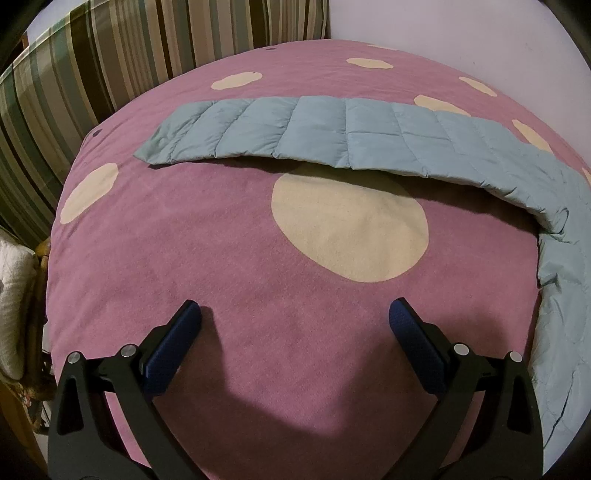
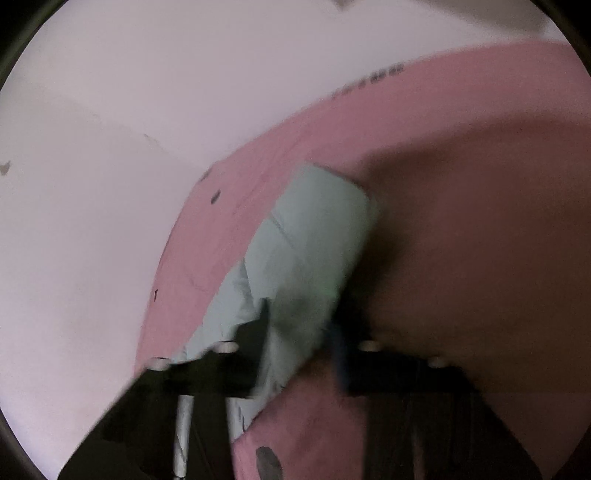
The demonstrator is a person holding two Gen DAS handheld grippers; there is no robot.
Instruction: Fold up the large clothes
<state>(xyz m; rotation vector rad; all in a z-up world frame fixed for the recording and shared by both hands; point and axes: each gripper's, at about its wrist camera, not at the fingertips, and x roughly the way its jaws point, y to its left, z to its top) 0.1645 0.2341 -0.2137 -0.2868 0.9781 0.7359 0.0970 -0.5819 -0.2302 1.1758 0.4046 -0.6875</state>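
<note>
A pale blue quilted garment (image 1: 332,129) lies as a long folded strip across the far part of the bed and curves down its right side. My left gripper (image 1: 295,317) hovers open over the pink bedspread (image 1: 221,258), well short of the garment, with nothing between its blue pads (image 1: 173,347). In the blurred right wrist view, my right gripper (image 2: 299,343) is shut on an end of the same blue garment (image 2: 317,229), whose fabric bunches between the black fingers and stretches away over the pink bedspread (image 2: 461,184).
The bedspread carries large cream dots (image 1: 347,229). Striped cushions (image 1: 92,74) stand along the bed's far left. A pale wall (image 1: 443,29) backs the bed and also fills the left of the right wrist view, wall (image 2: 110,147). A white padded seat (image 1: 14,295) sits at the left edge.
</note>
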